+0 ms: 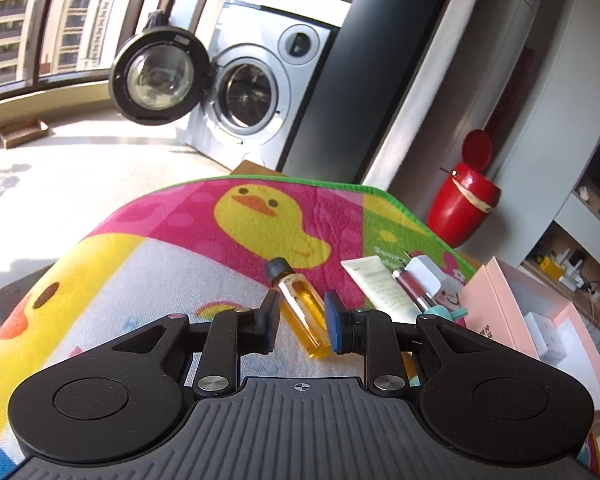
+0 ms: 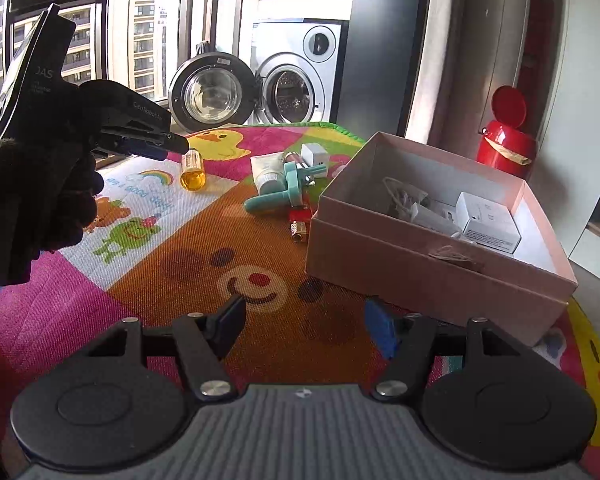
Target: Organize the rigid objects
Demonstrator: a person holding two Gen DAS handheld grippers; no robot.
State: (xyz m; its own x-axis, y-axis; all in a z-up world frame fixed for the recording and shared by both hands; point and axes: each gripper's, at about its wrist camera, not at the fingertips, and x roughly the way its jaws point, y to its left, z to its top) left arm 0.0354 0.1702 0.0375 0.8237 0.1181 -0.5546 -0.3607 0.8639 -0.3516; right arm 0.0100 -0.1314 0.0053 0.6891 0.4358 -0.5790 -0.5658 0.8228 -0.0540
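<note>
A small amber bottle (image 1: 303, 312) with a dark cap lies on the cartoon play mat (image 1: 160, 248). My left gripper (image 1: 301, 322) is open with its fingers either side of the bottle, not closed on it; the bottle also shows in the right wrist view (image 2: 193, 175) under the left gripper (image 2: 176, 148). A white tube (image 1: 384, 288), a pink-red pen (image 1: 414, 288), a white adapter (image 1: 424, 274) and a teal tool (image 2: 284, 192) lie beside a pink box (image 2: 420, 264). My right gripper (image 2: 305, 326) is open and empty above the mat, near the box's front left corner.
The pink box holds a white charger (image 2: 488, 220) and cables. A red lighter (image 2: 299, 222) lies by the box. A washing machine (image 2: 296, 84) with its door open stands behind the mat. A red bin (image 2: 506, 136) stands at the right.
</note>
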